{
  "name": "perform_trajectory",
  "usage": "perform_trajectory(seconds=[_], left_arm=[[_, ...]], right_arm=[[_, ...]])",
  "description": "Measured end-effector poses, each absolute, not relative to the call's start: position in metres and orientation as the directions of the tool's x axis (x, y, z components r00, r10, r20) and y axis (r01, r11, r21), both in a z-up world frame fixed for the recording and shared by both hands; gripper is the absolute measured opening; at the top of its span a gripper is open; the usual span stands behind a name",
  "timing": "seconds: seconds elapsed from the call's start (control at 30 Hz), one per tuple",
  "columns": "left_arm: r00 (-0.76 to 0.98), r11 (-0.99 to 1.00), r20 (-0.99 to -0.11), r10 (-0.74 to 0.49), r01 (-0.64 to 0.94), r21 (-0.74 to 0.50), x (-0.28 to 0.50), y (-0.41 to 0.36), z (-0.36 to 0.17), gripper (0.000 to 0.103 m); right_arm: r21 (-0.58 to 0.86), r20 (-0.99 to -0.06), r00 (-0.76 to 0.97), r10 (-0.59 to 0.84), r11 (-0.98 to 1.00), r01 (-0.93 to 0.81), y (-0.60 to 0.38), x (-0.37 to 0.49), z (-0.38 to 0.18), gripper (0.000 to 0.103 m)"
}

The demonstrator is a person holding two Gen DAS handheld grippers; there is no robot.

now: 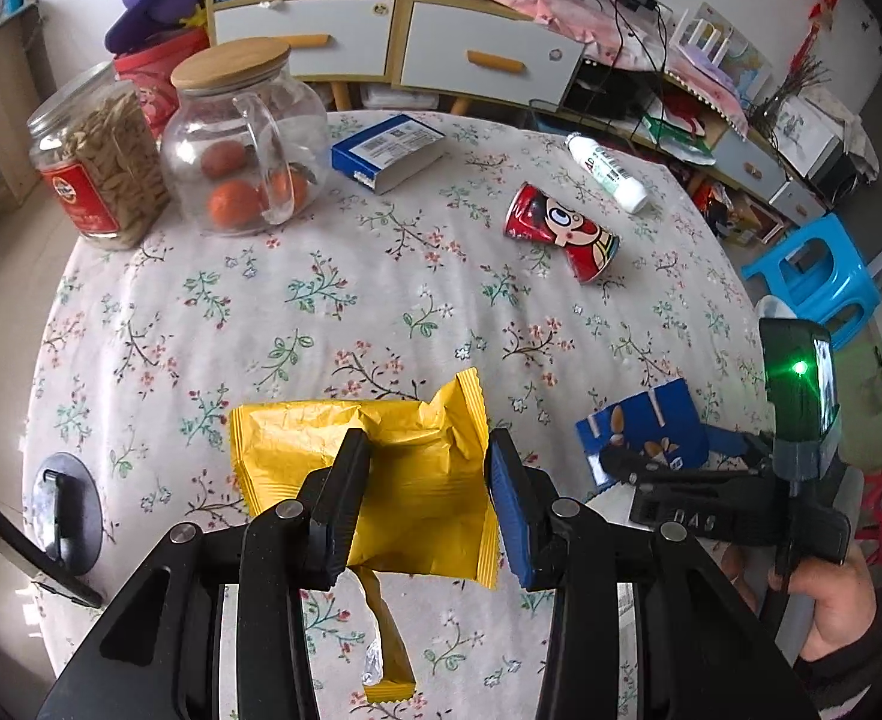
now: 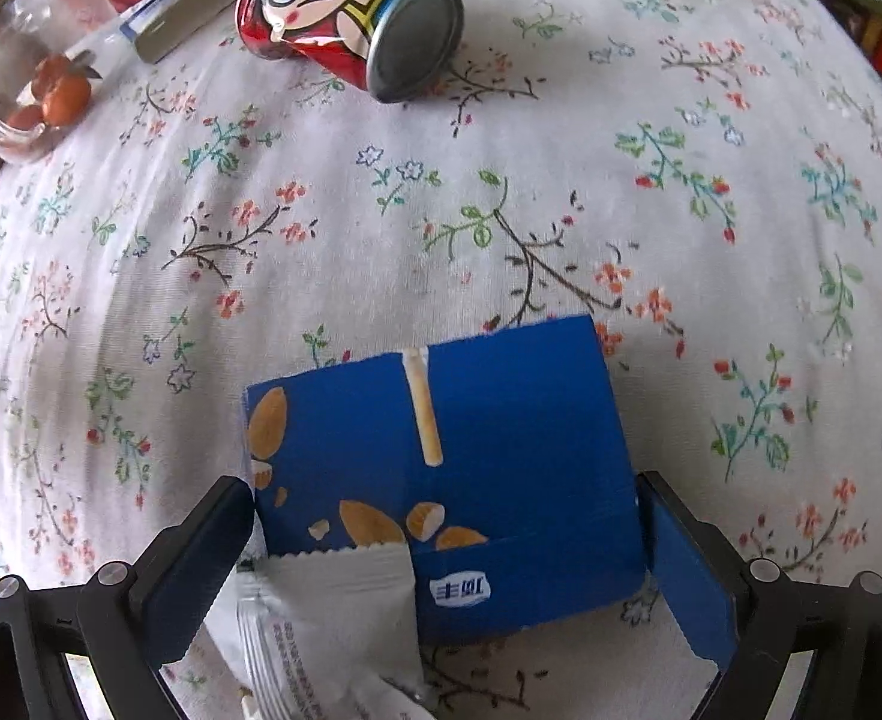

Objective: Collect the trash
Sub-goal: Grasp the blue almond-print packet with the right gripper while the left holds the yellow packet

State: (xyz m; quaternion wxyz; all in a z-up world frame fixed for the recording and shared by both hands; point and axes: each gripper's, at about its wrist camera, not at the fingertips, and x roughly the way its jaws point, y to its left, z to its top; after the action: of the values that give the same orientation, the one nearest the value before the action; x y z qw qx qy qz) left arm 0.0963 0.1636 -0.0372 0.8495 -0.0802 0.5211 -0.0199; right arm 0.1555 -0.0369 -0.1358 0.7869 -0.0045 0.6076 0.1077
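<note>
1. The left wrist view takes in the whole round table (image 1: 381, 312), under a soft floral cloth. The left gripper (image 1: 426, 462) points down over a crinkled yellow wrapper (image 1: 417, 480) at the near edge of the table. One finger lies across the wrapper's middle and the blue pad stands at its right edge; whether the pads press on it I cannot tell.
2. Only this view shows the right gripper's body with a green light, held by a hand (image 1: 825, 600) to the right of the yellow wrapper, and the far clutter: a glass jar (image 1: 243, 144) with a wooden lid holding orange fruit, a second jar of pale sticks, a flat blue-and-white box (image 1: 387, 150) and a white tube (image 1: 609, 171) lying on its side.
3. A red cartoon can (image 1: 561, 234), cylindrical and dented, lies on its side beyond the yellow wrapper.
4. The right wrist view shows up close what the left shows small: a blue carton (image 2: 501, 468), flat cardboard printed with almonds and a biscuit stick, lying right of the yellow wrapper.
5. The right gripper (image 2: 447, 558) stands wide, a finger on either side of the carton, not squeezing it.
6. Only here: a matte white wrapper (image 2: 333, 618) with a serrated edge overlaps the carton's near corner.
</note>
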Motion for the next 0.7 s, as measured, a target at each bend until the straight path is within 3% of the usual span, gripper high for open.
perform_trajectory(seconds=[0.17,0.7], left_arm=[[0.454,0.987,-0.882,-0.122,-0.041,-0.158,0.092,0.161,-0.037,0.042],[0.485,0.987,-0.864,-0.132,-0.019,-0.161,0.094,0.133,-0.031,0.042]], right_arm=[[0.122,-0.952,0.259,0.16,0.98,-0.159,-0.039,0.16,-0.133,0.094],[0.161,-0.92,0.362,0.151,0.987,-0.002,-0.135,0.162,-0.086,0.093]])
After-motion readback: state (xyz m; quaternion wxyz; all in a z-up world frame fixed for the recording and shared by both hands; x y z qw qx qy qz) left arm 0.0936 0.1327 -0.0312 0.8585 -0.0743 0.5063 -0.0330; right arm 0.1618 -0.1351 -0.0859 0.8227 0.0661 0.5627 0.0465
